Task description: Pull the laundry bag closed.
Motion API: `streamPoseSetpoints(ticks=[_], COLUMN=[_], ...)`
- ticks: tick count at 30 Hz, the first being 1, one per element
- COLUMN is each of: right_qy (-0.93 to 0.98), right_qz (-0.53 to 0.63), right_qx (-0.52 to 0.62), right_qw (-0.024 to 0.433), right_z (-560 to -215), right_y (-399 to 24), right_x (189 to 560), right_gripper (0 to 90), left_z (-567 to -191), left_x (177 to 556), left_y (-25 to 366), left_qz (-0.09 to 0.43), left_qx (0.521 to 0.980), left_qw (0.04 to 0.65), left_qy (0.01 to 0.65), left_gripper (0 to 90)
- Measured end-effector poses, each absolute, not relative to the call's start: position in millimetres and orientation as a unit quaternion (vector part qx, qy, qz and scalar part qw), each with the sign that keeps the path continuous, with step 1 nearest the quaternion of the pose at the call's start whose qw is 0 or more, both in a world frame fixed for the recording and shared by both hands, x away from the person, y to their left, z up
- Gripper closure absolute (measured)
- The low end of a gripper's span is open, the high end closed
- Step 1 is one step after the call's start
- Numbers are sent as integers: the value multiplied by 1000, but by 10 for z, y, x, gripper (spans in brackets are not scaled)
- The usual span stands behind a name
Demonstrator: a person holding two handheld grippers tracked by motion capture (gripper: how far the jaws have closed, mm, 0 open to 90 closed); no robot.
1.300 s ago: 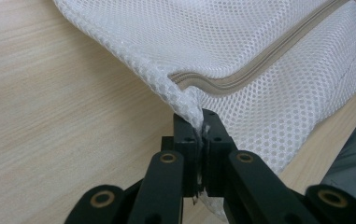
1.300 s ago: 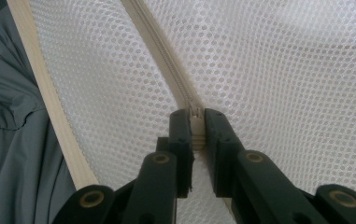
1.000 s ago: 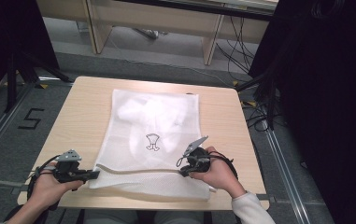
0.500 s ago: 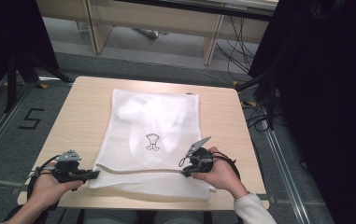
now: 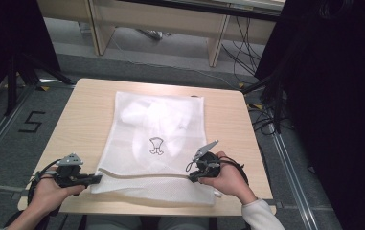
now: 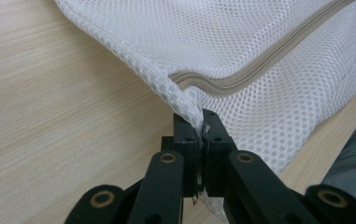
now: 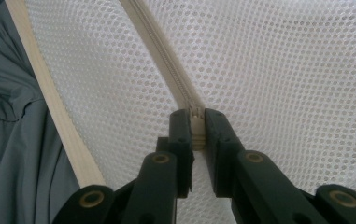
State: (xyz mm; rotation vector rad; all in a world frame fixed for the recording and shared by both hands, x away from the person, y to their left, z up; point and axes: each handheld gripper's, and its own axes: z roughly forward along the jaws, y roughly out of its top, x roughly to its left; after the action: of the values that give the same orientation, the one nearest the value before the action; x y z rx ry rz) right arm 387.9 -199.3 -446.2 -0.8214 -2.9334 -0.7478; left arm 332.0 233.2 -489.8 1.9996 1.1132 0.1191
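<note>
High view: we are working a white mesh laundry bag [image 5: 158, 143] lying flat on the bench [image 5: 84, 110], zipper [image 5: 142, 175] facing our edge. Our left gripper [image 5: 94, 178] is clamping the bag's corner to anchor the fabric, while our right gripper [image 5: 192, 176] is pinching the zipper pull [image 7: 196, 126] so the slider can travel along a taut track.

Light wooden table [image 5: 90, 112], floor marking "5" [image 5: 31, 122], black cables [image 5: 261, 120] beside it.
</note>
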Motion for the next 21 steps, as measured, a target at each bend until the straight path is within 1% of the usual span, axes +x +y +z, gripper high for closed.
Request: streamPoseSetpoints(ticks=[2,5,7,9,12,13,21], right_qy=[-936,-935,-935,-935,-935,-935,-934], right_qz=[-235,-235,-236,-234,-234,-233,-238], right_qx=[-263,-266,-264,-265,-266,-266,-267], right_qw=[0,0,0,-1,-1,0,-3], right_z=[-4459,-4461,-4455,-4458,-4464,-4467,-4492], right_y=[-2001,-2007,-2019,-2024,-2045,-2051,-2100], right_x=[3875,3873,3876,3873,3874,3874,3870], right_gripper=[827,827,827,827,827,827,827], left_z=[-4888,-4886,-4897,-4886,-4897,-4887,-4889], left_x=[3330,3329,3320,3330,3324,3331,3330], left_y=[2366,2367,2334,2369,2346,2371,2367], left_qz=[48,48,48,47,49,48,50], left_qx=[811,810,795,811,799,811,810], left_qw=[397,398,412,397,406,396,396], left_qy=[428,428,442,428,441,428,430], left_gripper=[863,863,863,863,863,863,863])
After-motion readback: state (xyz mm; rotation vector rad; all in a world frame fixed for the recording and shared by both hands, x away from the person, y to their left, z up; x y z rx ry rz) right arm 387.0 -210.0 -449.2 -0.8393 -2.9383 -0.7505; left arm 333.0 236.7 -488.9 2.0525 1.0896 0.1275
